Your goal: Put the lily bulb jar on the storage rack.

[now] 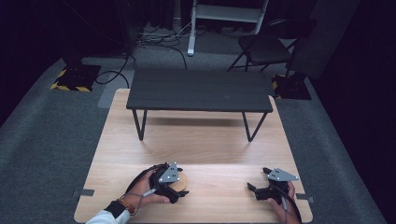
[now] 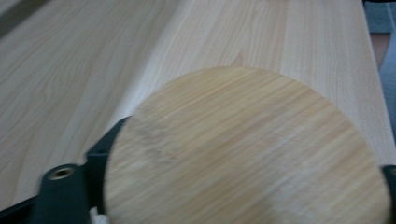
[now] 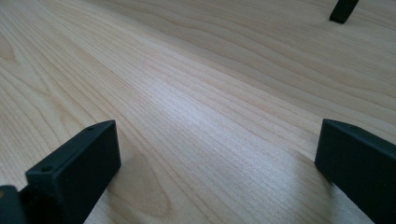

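Two grippers sit low over our table [image 1: 196, 154], one in each hand. At the left, our left gripper [image 1: 180, 185] is clamped on a round wooden disc [image 1: 179, 181] near the table's front edge; in the left gripper view the disc [image 2: 247, 149] lies flat between the black jaws, which press its rim on both sides. Behind stands a small dark bench [image 1: 200, 90], well apart from both hands. At the right, our right gripper [image 1: 258, 179] holds its jaws wide apart over bare wood, nothing between them
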Action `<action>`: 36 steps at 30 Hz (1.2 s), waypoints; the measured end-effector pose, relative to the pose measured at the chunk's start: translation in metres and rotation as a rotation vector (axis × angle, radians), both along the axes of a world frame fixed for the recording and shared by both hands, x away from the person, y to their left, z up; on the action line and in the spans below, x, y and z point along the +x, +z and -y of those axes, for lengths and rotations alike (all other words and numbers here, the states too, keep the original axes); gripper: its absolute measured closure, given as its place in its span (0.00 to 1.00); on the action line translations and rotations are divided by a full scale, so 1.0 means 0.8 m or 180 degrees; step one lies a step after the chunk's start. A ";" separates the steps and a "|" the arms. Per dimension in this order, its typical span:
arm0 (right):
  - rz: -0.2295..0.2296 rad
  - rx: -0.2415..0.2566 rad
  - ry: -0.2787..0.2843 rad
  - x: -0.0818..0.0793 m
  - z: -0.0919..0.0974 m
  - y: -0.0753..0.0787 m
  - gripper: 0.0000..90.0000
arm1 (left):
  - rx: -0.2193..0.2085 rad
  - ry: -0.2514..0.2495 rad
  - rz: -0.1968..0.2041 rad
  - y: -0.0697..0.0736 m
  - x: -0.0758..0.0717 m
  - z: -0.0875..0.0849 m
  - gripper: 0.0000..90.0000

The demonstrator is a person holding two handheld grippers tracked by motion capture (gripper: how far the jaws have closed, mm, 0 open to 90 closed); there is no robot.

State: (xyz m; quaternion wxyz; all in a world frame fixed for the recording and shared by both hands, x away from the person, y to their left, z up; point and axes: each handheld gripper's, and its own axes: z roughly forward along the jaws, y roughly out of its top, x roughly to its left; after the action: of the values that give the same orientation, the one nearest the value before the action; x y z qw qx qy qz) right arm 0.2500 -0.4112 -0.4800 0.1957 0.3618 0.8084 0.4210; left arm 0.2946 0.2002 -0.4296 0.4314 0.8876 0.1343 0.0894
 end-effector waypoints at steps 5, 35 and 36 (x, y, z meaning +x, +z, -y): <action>0.0001 -0.0001 0.0001 0.000 0.000 0.000 0.00 | -0.0063 0.0053 -0.0065 -0.001 0.004 -0.001 0.28; 0.0001 0.0001 -0.0001 0.000 0.000 0.000 0.00 | -0.0287 0.0184 0.0202 0.214 0.073 -0.001 0.29; 0.0001 0.0001 -0.0001 0.000 0.000 0.000 0.00 | -0.0297 0.0191 0.0216 0.223 0.079 0.001 0.29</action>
State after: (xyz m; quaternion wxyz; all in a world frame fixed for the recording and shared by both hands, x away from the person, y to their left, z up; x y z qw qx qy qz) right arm 0.2500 -0.4111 -0.4801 0.1959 0.3618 0.8083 0.4211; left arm 0.3575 0.1995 -0.2512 0.4737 0.8586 0.1501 0.1260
